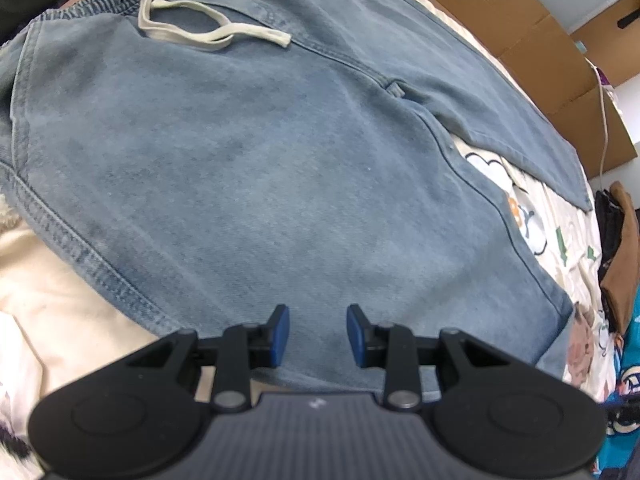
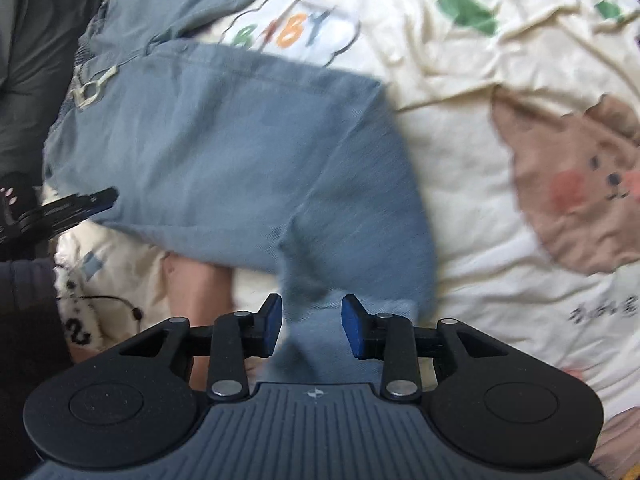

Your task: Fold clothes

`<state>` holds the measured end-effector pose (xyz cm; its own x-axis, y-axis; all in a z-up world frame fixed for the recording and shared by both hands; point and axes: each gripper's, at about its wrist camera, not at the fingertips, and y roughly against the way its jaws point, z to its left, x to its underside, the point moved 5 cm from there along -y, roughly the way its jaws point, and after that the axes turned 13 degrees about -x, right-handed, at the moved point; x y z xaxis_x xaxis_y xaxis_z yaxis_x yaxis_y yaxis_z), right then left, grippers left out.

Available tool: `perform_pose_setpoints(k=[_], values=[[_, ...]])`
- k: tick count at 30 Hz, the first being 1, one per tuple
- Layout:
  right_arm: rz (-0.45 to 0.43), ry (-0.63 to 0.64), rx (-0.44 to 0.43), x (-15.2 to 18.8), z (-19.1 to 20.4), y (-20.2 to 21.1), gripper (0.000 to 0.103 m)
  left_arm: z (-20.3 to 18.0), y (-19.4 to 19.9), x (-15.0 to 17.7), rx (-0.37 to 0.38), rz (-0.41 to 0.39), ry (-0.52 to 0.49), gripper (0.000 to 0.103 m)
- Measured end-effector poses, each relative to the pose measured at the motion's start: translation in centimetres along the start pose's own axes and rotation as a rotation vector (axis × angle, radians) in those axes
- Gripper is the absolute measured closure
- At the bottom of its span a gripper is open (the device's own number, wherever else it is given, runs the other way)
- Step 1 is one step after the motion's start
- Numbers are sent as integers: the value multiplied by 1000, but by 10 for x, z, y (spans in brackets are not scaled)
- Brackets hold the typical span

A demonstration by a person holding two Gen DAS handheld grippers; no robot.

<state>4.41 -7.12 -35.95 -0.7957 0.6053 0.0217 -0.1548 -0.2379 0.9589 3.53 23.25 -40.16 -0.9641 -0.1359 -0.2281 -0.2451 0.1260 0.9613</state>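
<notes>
Light blue denim pants (image 1: 280, 168) with a cream drawstring (image 1: 192, 28) lie spread on a cartoon-printed bed sheet (image 2: 500, 80). My left gripper (image 1: 318, 336) is open, just above the near leg of the pants, with nothing between its pads. In the right wrist view the pants (image 2: 240, 152) show one leg folded. My right gripper (image 2: 311, 326) is open, and a bunched corner of the denim lies between its fingers. The left gripper (image 2: 80, 202) also shows at the left edge of that view.
Cardboard boxes (image 1: 520, 40) and a white cable (image 1: 604, 120) stand beyond the bed at the right. Dark and brown clothes (image 1: 618, 256) lie at the bed's right edge. A person's dark sleeve (image 2: 24, 60) is at the left of the right wrist view.
</notes>
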Motion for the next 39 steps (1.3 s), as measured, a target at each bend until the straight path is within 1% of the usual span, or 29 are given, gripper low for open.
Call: perform_pose_setpoints(k=[4,7,9,13,15,18,22,28,31,34,36,37,39], values=[[6,-47,47,-3,-27,-6,63,1,2,0,1,0,-8,70],[47,-69,69,5,-38,-18,63,6,3,1,-10,3,-8,70],[67,-83,62,13,-40,-23,63,8,1,1,-18,6,0,70],[95,-118,18,27,-38,-29,61,8,0,1,-23,10,3,70],[92,-146,-6,31,-35,-31,53,6,1,1,-19,9,-6,70],[96,-161,-46,38,-30,-34,52,3,1,1,-17,8,-15,70],[120,-155,-76,47,-23,-39,52,3,0,2,-22,11,-17,70],[147,-144,-112,49,-8,-47,52,4,-1,3,-27,13,-17,70],[158,-163,-124,53,-9,-53,52,4,-1,2,-26,12,-16,70],[144,-248,-194,60,-14,-56,54,4,-1,2,-22,10,-19,70],[127,-335,-267,63,-18,-59,76,5,0,3,-22,11,-20,70],[122,-330,-273,63,-18,-57,90,5,0,3,-24,11,-19,70],[116,-300,-271,62,-16,-51,93,7,1,2,-26,13,-19,70]])
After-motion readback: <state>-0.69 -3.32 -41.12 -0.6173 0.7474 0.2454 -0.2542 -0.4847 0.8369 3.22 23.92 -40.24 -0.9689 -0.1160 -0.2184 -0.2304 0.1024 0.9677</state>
